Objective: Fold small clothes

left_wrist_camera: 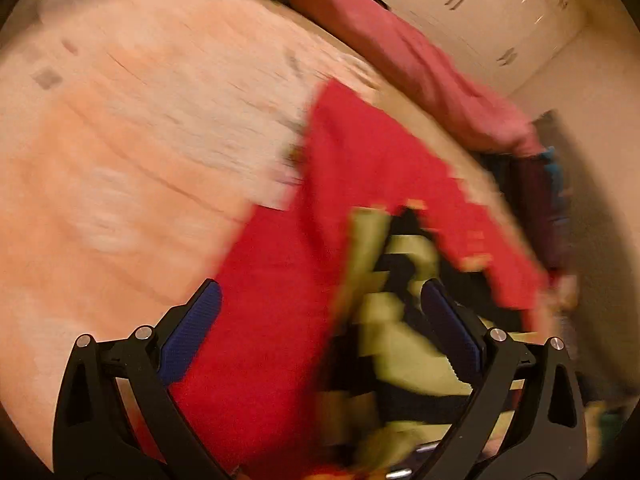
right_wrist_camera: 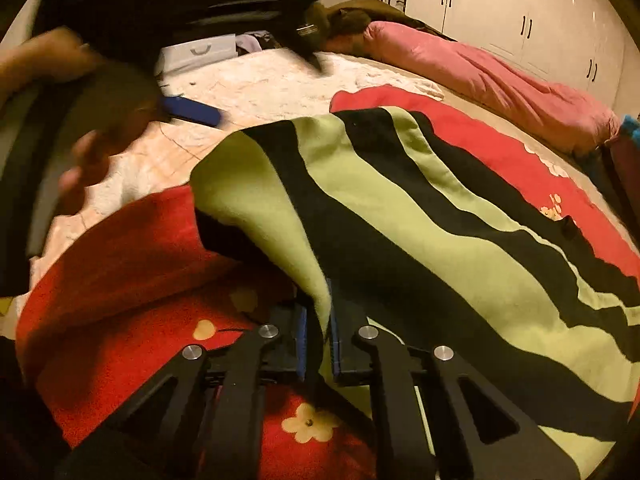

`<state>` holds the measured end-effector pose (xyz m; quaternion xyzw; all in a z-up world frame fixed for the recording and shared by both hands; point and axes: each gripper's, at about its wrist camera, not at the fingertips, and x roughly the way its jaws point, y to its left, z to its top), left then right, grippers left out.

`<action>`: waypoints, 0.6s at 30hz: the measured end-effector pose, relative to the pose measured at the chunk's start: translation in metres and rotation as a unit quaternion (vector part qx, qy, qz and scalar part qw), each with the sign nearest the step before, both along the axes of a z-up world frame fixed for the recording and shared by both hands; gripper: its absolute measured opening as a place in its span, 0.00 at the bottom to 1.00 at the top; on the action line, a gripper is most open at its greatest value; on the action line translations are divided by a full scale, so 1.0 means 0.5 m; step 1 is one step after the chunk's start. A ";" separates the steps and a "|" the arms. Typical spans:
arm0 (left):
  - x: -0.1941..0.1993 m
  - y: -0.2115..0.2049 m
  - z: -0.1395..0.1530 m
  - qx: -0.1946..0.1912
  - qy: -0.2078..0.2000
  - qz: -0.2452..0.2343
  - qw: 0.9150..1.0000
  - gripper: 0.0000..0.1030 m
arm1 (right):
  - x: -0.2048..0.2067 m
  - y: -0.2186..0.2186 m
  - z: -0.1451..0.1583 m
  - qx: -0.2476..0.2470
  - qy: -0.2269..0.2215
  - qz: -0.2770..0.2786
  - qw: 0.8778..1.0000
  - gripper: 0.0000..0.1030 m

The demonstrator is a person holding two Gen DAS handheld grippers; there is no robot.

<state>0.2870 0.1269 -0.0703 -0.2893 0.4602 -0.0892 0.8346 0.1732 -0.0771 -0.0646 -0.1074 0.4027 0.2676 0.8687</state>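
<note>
The left tongs (left_wrist_camera: 320, 328) hang wide open and grip nothing above the red blanket (left_wrist_camera: 264, 320) on the bed (left_wrist_camera: 120, 140). The striped garment (right_wrist_camera: 420, 240) lies on that blanket, its near edge pinched in the closed right tongs (right_wrist_camera: 318, 344).

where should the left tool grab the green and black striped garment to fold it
Take the striped garment at its raised far corner, coming from over the red blanket. That corner stands lifted off the blanket, so a pad can slip under the edge. The right tool is shut on the near edge, while the left tool is open, so the two grips would span one side.
</note>
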 end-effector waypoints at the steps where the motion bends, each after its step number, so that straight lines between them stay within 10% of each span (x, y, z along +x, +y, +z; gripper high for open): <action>1: 0.011 -0.005 -0.009 -0.026 0.007 -0.005 1.000 0.91 | -0.002 -0.002 0.001 0.007 0.000 0.001 1.000 0.07; 8: 0.087 -0.084 -0.047 -0.044 0.042 -0.083 0.995 0.88 | -0.007 -0.032 0.005 0.049 0.011 0.002 0.999 0.06; 11: 0.103 -0.100 -0.064 -0.038 0.056 -0.095 0.993 0.52 | -0.008 -0.038 0.006 0.057 0.012 0.000 0.998 0.06; 18: 0.096 -0.110 -0.075 -0.023 0.065 -0.083 0.994 0.11 | 0.006 -0.053 0.002 0.084 0.031 -0.009 0.996 0.06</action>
